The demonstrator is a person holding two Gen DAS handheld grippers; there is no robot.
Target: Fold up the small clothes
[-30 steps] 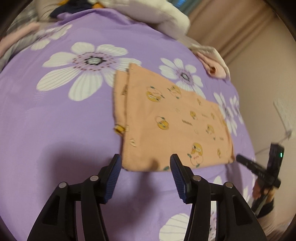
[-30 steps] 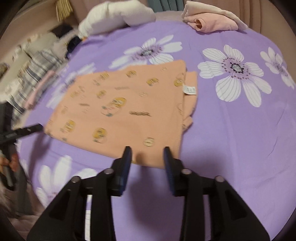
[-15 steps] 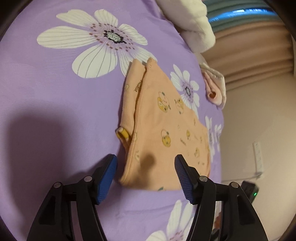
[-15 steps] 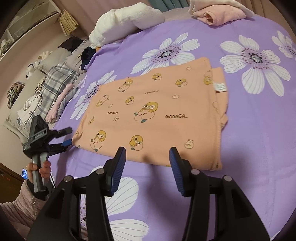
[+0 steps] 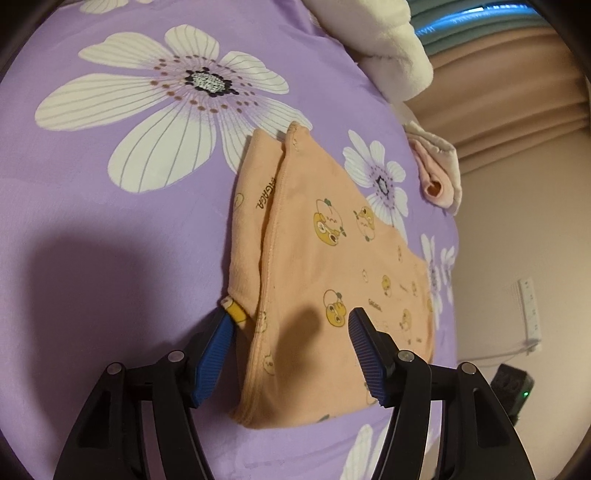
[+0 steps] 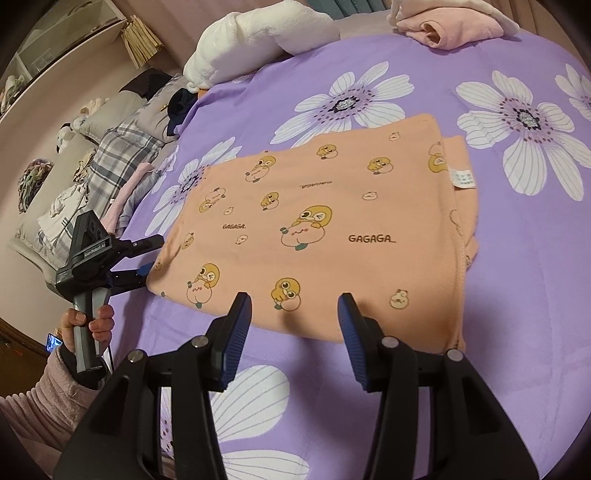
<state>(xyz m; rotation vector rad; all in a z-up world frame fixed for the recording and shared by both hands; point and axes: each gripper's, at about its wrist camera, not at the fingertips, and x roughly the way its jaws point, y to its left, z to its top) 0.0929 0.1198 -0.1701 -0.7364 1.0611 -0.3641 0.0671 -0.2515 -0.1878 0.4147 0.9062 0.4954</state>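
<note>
1. Closest to us, our right tongs (image 6: 293, 314) hang spread wide over the near edge of the orange garment (image 6: 332, 229). They hold nothing, and whether the blue pads (image 6: 236, 332) brush the cloth we cannot tell.
2. Our left tongs (image 5: 290, 332) are also spread wide and grip nothing. They straddle the garment's corner, with the left pad (image 5: 214, 350) just beside the small yellow tag (image 5: 234, 310).
3. From the right-hand camera we see those left tongs (image 6: 138, 262) at the garment's far left corner, with our left hand (image 6: 86, 321) around the handle.
4. The garment lies flat on the purple flowered bedspread (image 6: 517, 295), already doubled at least once. A lower layer peeks out along the side with the white label (image 6: 462, 178).
5. We judge the step in hand to be taking hold of the near edge for the next fold. To do it well, each pair of tongs should pinch all the layers at its corner, not just the top one.
6. Both sides should then lift together and travel evenly, so the edges line up and the hidden layer does not slide.
7. Further off sit a folded pink garment (image 6: 450, 31) and a white plush bundle (image 6: 258, 37), well apart from our work.
</note>
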